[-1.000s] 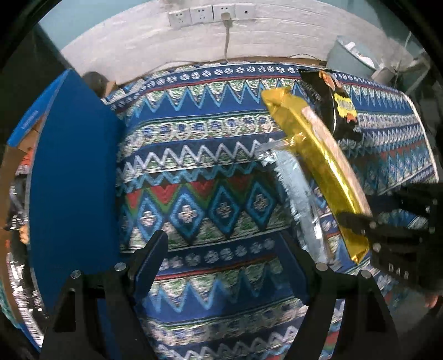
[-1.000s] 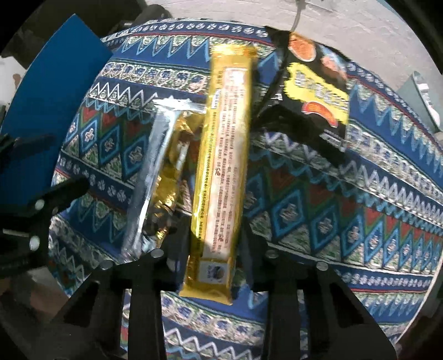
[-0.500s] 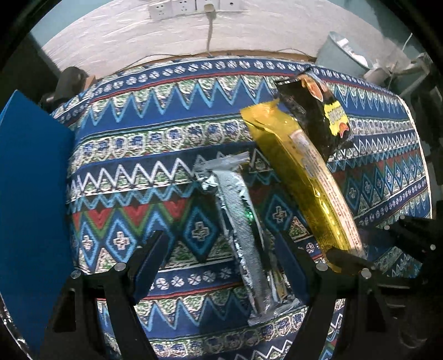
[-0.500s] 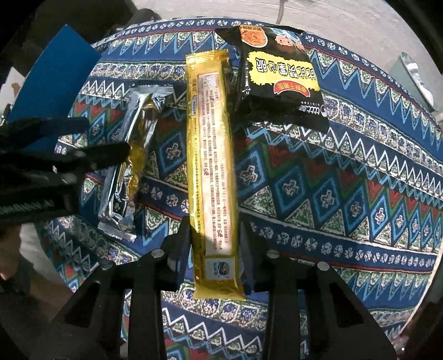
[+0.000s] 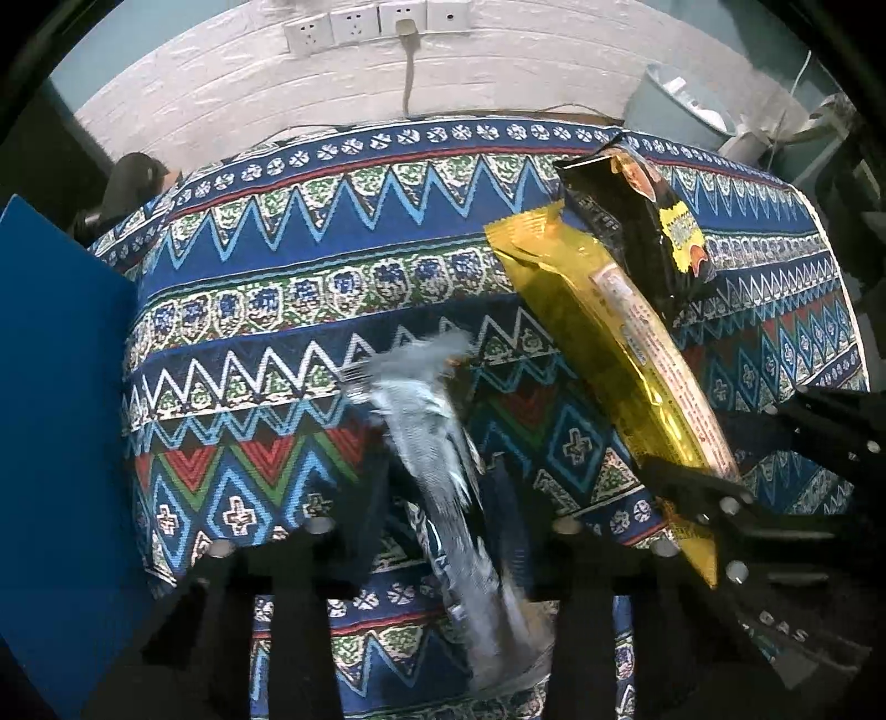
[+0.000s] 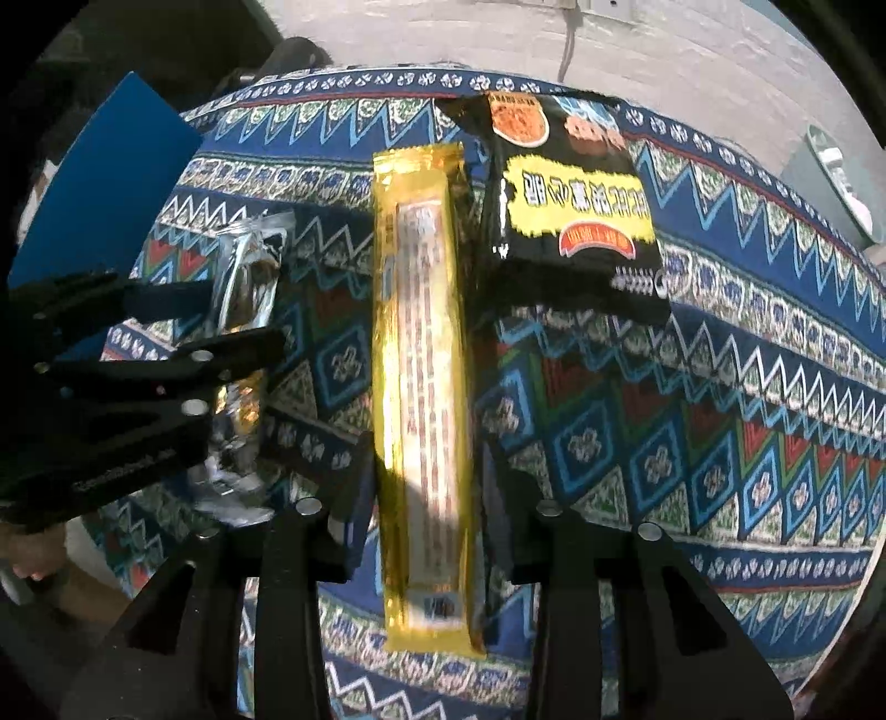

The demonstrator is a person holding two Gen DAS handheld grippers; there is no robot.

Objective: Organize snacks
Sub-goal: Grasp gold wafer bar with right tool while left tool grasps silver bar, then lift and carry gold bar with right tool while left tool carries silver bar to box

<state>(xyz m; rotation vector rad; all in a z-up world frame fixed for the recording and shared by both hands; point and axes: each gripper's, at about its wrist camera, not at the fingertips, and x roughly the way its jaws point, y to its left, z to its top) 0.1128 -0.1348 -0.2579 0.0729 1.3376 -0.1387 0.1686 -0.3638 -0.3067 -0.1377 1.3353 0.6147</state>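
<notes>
A crinkled silver snack packet (image 5: 426, 421) lies on the patterned tablecloth (image 5: 332, 249). My left gripper (image 5: 437, 465) points down over it, jaws closing, pads pressing its sides. From the right wrist view, that left gripper (image 6: 243, 321) pinches the silver packet (image 6: 255, 249). A long yellow packet (image 6: 421, 277) lies flat between the fingers of my right gripper (image 6: 426, 448), whose jaws are opening with thin gaps at the pads. A black noodle bag (image 6: 570, 221) lies just right of it. The left wrist view shows the yellow packet (image 5: 598, 332), black bag (image 5: 653, 221) and right gripper (image 5: 692, 443).
A blue board (image 5: 61, 415) stands along the table's left side. Behind the table is a white brick wall with sockets (image 5: 376, 22) and a plugged cable. A grey bin (image 5: 675, 105) sits at the back right. The table's front edge runs close under both grippers.
My left gripper moved over the silver packet, sank, and narrowed from wide open around it. The yellow packet came down flat beside the black bag and the right jaws eased apart slightly.
</notes>
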